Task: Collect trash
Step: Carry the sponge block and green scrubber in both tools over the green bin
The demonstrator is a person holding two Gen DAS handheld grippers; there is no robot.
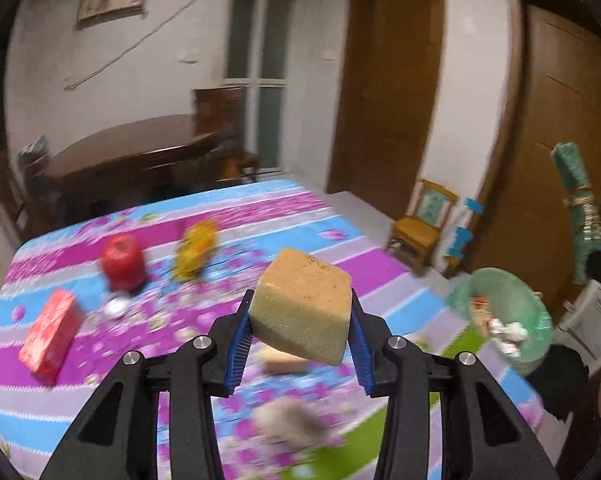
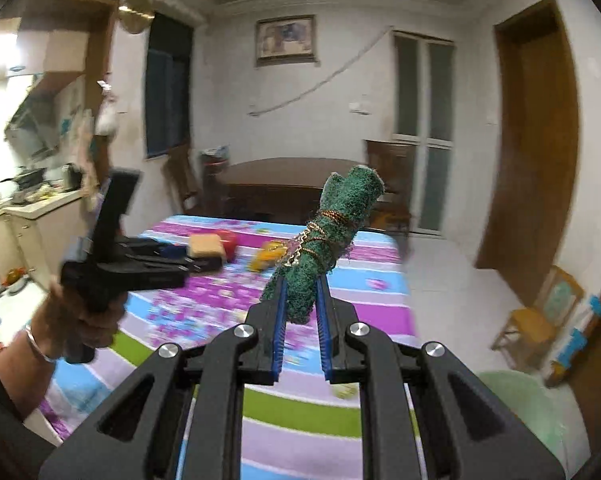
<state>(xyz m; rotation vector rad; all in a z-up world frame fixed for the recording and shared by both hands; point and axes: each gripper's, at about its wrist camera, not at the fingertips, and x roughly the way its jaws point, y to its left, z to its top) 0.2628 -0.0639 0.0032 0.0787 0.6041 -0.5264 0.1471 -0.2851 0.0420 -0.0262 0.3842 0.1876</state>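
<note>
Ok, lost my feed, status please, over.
Left gripper shut on sponge. Right gripper shut on green roll. Both lifted over table. Bin at right, path open.

No text, brand or number can be read in either view. The red box [image 1: 50, 336] on the desk [image 1: 380, 268] carries pale markings and the white carton [image 1: 592, 320] at the right edge dark print, both blurred beyond reading.

Your left gripper [image 1: 300, 322] holds the sponge [image 1: 302, 306] above the bench [image 1: 360, 268], the can [image 1: 123, 263] and box [image 1: 51, 330] sit to its left, the basket [image 1: 538, 320] stands off the bench's right edge, your right gripper [image 2: 300, 304] holds the rolled cloth [image 2: 328, 236] over the bench.
</note>
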